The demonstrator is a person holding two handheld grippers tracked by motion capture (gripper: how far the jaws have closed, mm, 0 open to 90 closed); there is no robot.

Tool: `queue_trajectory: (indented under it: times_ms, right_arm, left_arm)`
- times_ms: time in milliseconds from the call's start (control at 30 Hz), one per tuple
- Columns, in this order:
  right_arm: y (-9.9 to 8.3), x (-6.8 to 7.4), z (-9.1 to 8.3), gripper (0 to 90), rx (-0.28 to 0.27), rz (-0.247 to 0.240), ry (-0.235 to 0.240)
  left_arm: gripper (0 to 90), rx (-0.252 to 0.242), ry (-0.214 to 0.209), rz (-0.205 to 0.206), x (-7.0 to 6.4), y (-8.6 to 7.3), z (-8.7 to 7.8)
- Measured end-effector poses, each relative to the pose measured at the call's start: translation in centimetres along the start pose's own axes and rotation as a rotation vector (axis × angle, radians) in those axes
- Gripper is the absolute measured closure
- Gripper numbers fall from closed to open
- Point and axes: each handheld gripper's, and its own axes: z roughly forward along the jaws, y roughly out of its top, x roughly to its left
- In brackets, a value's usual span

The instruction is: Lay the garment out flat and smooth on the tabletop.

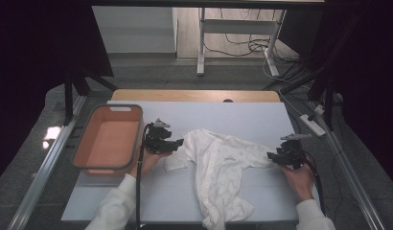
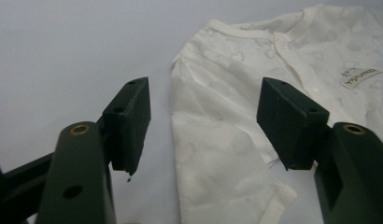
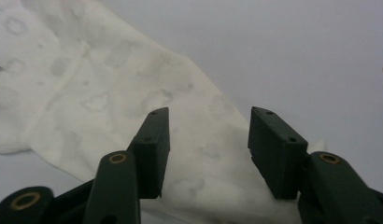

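Note:
A white baby garment (image 1: 218, 167) lies spread and rumpled on the pale table cover, its lower part hanging toward the near edge. My left gripper (image 1: 178, 143) stands open at the garment's left sleeve (image 2: 217, 158), which lies between and below the jaws. The collar and a small label (image 2: 361, 77) lie beyond. My right gripper (image 1: 270, 155) stands open at the tip of the right sleeve (image 3: 199, 140), jaws either side of the cloth. Neither gripper has closed on the fabric.
An orange-brown plastic basket (image 1: 82, 143) sits at the table's left, just beside my left hand. The table cover (image 1: 252, 117) is bare behind the garment. Beyond the far edge stand a desk frame and cables on the floor.

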Motion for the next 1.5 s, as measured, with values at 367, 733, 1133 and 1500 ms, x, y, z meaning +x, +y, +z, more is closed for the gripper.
queue_trajectory:
  times_ms: [367,733,1133,1500]
  right_arm:
    - [-0.7,-0.6,-0.1,87.9,0.028,-0.074,-0.02]
    - [-1.3,-3.2,-1.7,87.0,-0.008,0.0,-0.108]
    - [-1.0,-2.3,-2.5,49.8,-0.134,0.025,-0.06]
    - [-1.0,-1.8,-3.1,46.8,-0.2,0.052,-0.001]
  left_arm:
    - [35.7,0.005,-0.002,0.015,-0.5,-0.3,-0.5]
    - [36.0,0.021,-0.01,0.06,-1.5,-0.6,-0.9]
    - [38.3,0.049,-0.036,0.104,-2.9,-1.9,-1.0]
    - [38.2,0.139,-0.09,0.197,-5.4,-3.1,0.6]
